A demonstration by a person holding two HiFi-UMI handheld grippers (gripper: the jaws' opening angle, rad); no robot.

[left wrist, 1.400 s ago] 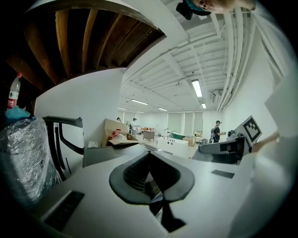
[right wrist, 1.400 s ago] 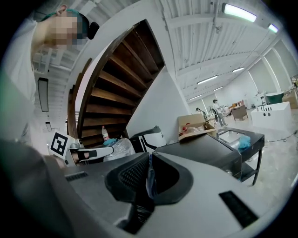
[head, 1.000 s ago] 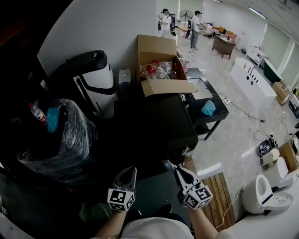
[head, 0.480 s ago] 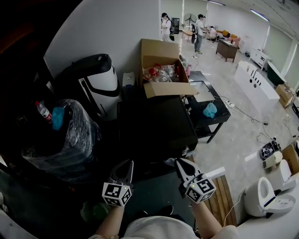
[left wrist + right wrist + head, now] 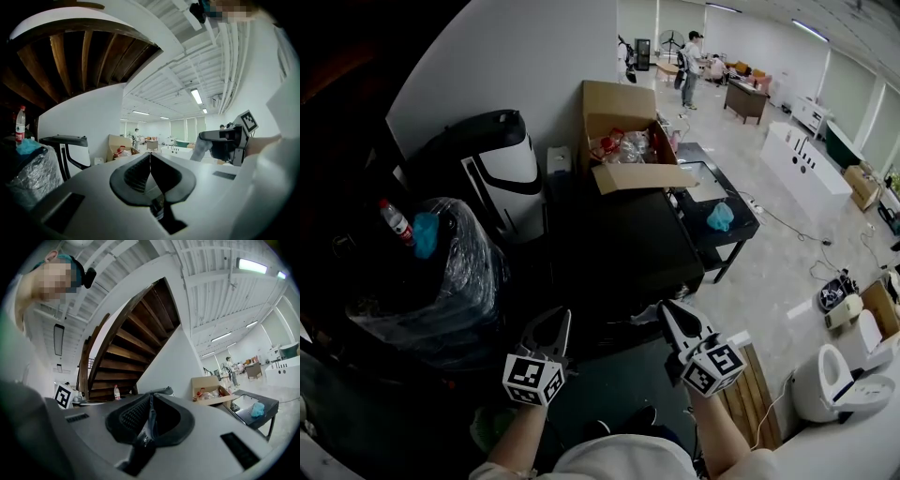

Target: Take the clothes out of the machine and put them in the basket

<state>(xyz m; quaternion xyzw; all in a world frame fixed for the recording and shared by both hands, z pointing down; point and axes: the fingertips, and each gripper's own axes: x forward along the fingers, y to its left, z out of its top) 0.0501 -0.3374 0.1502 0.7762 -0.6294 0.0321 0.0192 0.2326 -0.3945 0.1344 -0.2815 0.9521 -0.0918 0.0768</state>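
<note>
Cloth [image 5: 643,315] sits pinched in the right gripper [image 5: 667,311], just off the near edge of the black unit [image 5: 614,248] (possibly the machine; it is too dark to be sure). The jaws are pressed together on a thin grey fold, which runs up between the pads in the right gripper view. The left gripper [image 5: 561,319] hovers off the same near edge, further left, with its jaws together and nothing visible between them.

The coming move, I judge, turns on where the basket lies from that cloth. No view shows a basket plainly. A green shape [image 5: 492,427], low on the near-left side of the unit, might be it. It lies closer to the left gripper than to the right, so if it is the basket the cloth would have to travel left and down. The loose end of the cloth droops from the jaw tips, so its long axis is roughly vertical.

The head view gives the layout, with a bagged bin [image 5: 431,281] left of the unit and a box [image 5: 623,122] at its far side. Only the left gripper view shows the cloth from the side, hanging pale below the right gripper. Only the right gripper view shows the pinch itself, and it shows nothing of the green shape.
</note>
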